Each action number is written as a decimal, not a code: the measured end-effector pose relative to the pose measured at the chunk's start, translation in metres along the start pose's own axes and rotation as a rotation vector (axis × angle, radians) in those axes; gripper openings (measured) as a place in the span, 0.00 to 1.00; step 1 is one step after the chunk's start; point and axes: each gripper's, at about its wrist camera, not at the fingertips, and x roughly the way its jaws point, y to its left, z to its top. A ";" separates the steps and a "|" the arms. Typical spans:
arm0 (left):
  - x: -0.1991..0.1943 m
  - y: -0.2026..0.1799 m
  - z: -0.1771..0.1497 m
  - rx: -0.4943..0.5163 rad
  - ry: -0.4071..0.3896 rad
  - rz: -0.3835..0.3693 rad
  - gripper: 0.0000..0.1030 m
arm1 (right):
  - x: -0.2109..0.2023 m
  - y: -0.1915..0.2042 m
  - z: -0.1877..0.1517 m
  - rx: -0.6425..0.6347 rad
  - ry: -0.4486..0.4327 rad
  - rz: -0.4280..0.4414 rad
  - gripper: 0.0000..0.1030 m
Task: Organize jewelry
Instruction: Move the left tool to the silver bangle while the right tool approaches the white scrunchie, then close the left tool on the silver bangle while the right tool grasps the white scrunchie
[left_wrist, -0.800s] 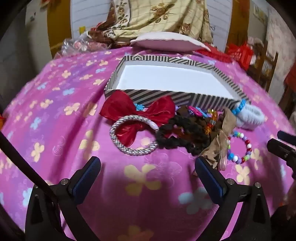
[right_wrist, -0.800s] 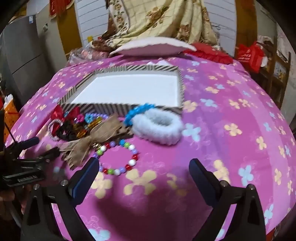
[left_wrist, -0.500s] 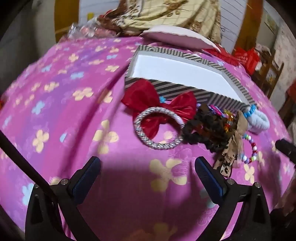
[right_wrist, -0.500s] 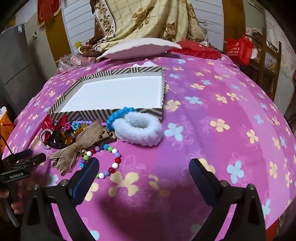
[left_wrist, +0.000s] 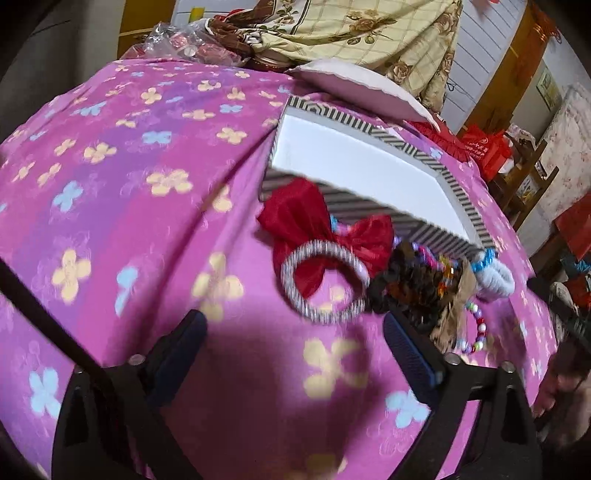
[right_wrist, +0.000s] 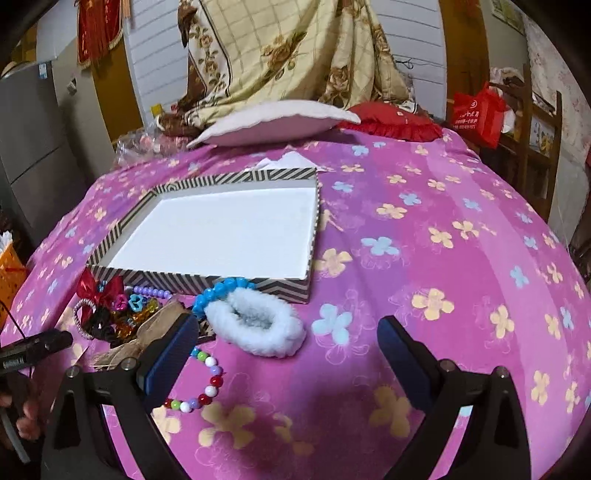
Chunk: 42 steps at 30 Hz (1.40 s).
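Observation:
A striped shallow box (left_wrist: 373, 212) (right_wrist: 207, 278) with a white floor lies on the pink flowered cloth. In front of it lies a heap of jewelry: a red bow (left_wrist: 306, 221) (right_wrist: 98, 290), a silver ring bangle (left_wrist: 323, 282), a dark scrunchie (left_wrist: 410, 286), a brown bow (right_wrist: 147, 332), a white fluffy scrunchie (right_wrist: 258, 325) (left_wrist: 495, 280), a blue bead bracelet (right_wrist: 221, 290) and a multicolour bead bracelet (right_wrist: 207, 384) (left_wrist: 476, 332). My left gripper (left_wrist: 293, 354) is open, just short of the bangle. My right gripper (right_wrist: 286, 354) is open, just short of the fluffy scrunchie.
A pink pillow (right_wrist: 273, 123), a red cushion (right_wrist: 391, 122) and a cream floral blanket (right_wrist: 295, 51) lie behind the box. A red bag (right_wrist: 476, 112) and wooden shelf (right_wrist: 535, 122) stand at right. The left gripper's body (right_wrist: 33, 347) shows at the right view's left edge.
Both grippers have moved. The left view has swung left and tilted, with the heap now at its right. The right gripper has come closer to the fluffy scrunchie. Nothing on the cloth moved.

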 end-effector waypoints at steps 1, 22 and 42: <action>-0.001 -0.002 0.006 0.024 -0.007 0.004 0.65 | -0.001 -0.002 -0.001 0.002 0.021 -0.004 0.97; -0.005 0.009 0.014 0.158 -0.001 -0.051 0.00 | 0.008 -0.014 0.000 0.048 0.024 0.035 0.97; -0.019 0.005 0.013 0.157 -0.041 -0.079 0.00 | 0.032 -0.009 -0.004 -0.022 0.127 0.055 0.97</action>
